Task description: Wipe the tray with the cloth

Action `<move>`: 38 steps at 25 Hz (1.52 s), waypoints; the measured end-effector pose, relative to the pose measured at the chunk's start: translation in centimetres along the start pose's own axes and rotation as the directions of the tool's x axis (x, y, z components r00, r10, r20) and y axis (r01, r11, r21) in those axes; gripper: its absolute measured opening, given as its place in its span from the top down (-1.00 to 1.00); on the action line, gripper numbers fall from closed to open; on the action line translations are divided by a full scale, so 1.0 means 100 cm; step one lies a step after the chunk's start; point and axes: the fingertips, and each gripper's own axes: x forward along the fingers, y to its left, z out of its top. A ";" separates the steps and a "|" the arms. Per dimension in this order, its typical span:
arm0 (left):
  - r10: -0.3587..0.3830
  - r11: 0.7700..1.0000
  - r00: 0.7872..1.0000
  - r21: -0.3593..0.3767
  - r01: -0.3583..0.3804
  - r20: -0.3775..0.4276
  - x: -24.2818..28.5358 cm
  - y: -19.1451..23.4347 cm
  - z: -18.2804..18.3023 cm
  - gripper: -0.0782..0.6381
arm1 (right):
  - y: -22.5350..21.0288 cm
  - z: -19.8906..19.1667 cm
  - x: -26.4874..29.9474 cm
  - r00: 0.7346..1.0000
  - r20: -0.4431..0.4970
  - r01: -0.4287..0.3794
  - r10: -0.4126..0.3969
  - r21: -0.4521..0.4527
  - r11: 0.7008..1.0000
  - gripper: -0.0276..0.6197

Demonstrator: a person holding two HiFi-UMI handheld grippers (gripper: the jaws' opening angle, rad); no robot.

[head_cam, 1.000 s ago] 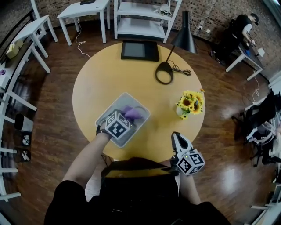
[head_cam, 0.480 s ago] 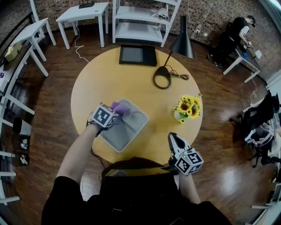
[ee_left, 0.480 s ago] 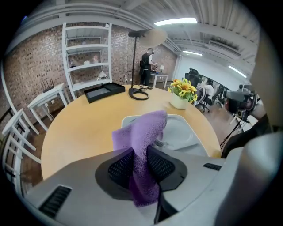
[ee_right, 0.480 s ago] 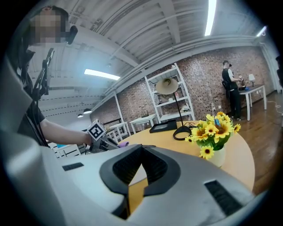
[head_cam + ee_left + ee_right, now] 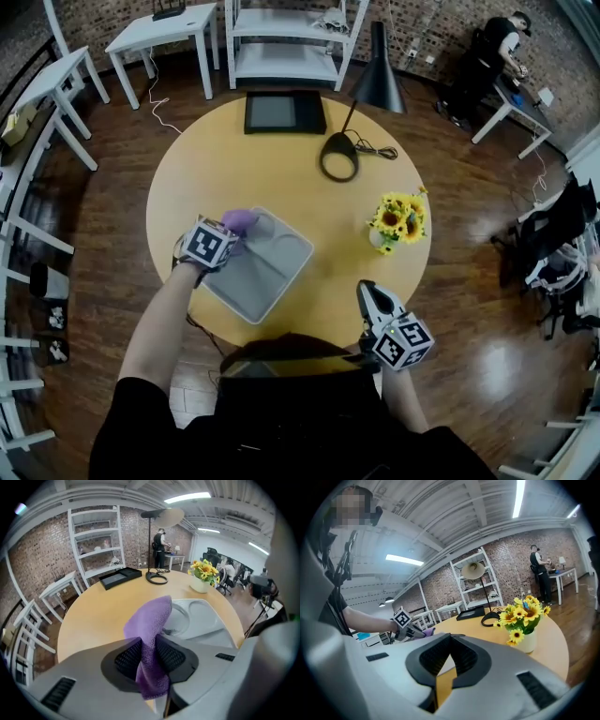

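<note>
The left tool is clamped on a purple cloth, whose pinched fold runs up between the two black pads and stands above them as a loose flap. From the head view, the cloth sits at the far left corner of the grey compartment tray, which lies at an angle on the near left part of the round wooden bench. In the left gripper view, the flap overlaps the rim of a round well in the tray; whether it touches the plastic I cannot tell. The right tool has its jaws together with nothing between them. It is held over the near right edge of the bench, well apart from the tray. A white pot of sunflowers stands on the right side of the bench. A black desk lamp and a flat black tablet-like slab are at the far side.
</note>
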 end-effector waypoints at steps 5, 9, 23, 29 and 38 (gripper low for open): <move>-0.170 0.974 0.975 -0.126 0.188 0.146 -0.037 -0.038 0.014 0.57 | -0.006 -0.006 -0.013 1.000 0.002 -0.001 0.001 0.021 1.000 0.91; -0.310 0.950 0.940 0.002 0.313 0.142 -0.061 -0.123 0.015 0.57 | -0.004 -0.005 -0.024 0.999 0.026 -0.028 0.027 0.052 0.998 0.91; -0.243 0.966 0.970 0.081 0.244 -0.028 -0.019 -0.172 -0.034 0.57 | -0.010 -0.003 -0.038 0.997 0.067 -0.046 0.040 0.089 0.995 0.91; -0.163 0.983 0.986 0.081 0.166 -0.038 -0.018 -0.128 -0.039 0.57 | -0.021 -0.006 -0.041 0.998 0.070 -0.010 0.004 0.097 0.995 0.91; -0.004 0.992 0.997 0.124 0.014 -0.077 -0.025 -0.049 -0.053 0.57 | -0.014 -0.005 -0.033 0.999 0.051 -0.013 0.009 0.080 0.997 0.91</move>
